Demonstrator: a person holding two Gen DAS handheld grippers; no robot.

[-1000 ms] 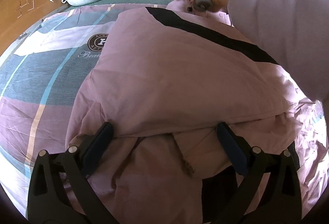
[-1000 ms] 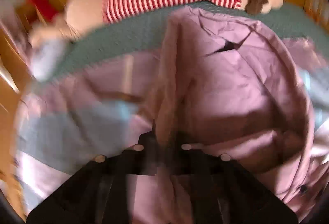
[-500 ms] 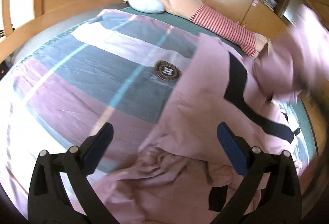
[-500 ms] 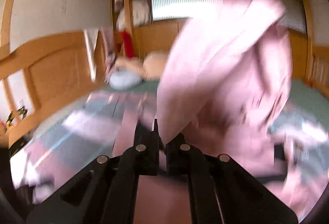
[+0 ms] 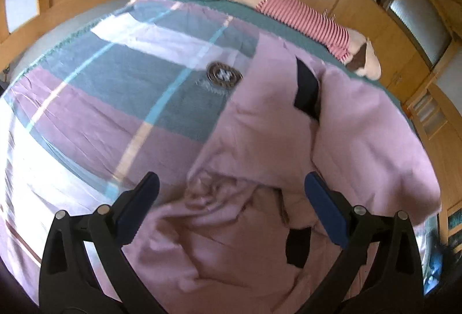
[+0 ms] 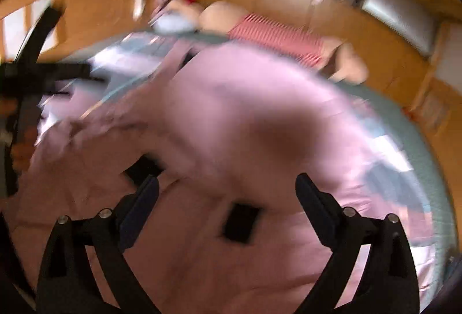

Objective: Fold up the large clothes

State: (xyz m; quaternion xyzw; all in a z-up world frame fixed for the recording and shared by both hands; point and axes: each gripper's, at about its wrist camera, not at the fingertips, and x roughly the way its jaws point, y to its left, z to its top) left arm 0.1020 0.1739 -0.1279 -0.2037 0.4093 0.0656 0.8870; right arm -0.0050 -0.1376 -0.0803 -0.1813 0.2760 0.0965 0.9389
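The bed (image 5: 121,100) carries a striped pink-and-grey cover. The pink garment (image 5: 260,140) with black trim lies crumpled on it, from centre toward 4 o'clock. A striped plush toy (image 5: 300,16) lies along the far edge at 1 o'clock. Left gripper (image 5: 231,198): fingers wide, nothing between them. Right gripper (image 6: 226,195): jaws have just been opening, fingers wide, empty above the garment.

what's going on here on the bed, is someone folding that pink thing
Yes. A person with a gripper in each hand is folding a large pink garment on the bed. The right gripper has just opened and holds nothing; the left gripper is open too. The garment lies rumpled, only partly folded.
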